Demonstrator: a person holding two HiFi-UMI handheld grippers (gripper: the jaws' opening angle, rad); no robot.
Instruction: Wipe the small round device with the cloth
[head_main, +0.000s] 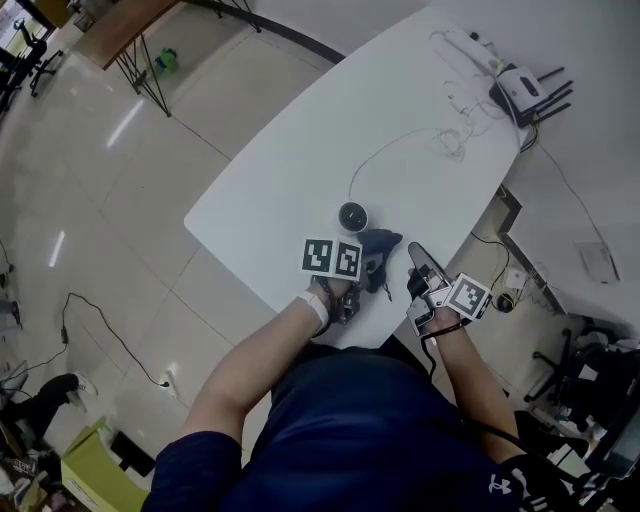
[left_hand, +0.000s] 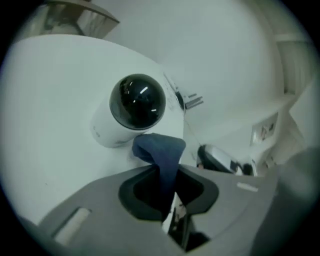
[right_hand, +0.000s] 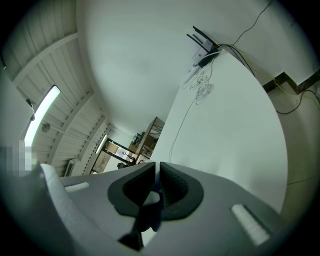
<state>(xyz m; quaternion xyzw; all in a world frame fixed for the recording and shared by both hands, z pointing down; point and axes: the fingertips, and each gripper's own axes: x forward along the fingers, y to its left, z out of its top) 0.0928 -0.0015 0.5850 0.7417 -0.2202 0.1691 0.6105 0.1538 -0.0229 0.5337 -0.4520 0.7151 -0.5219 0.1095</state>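
Near the desk's front edge stands the white small round device, black dome up (axis upright). Left gripper and right gripper each clamp the cloth.

The small round device has a white body and a glossy black dome. The cloth is dark blue. The table is plain white. The marker cube at lower centre carries black-and-white squares.

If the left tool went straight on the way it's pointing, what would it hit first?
Most likely the small round device, just ahead and slightly left on the white table. The blue cloth clamped in the left tool sticks out in front, so it would press the device's side first.
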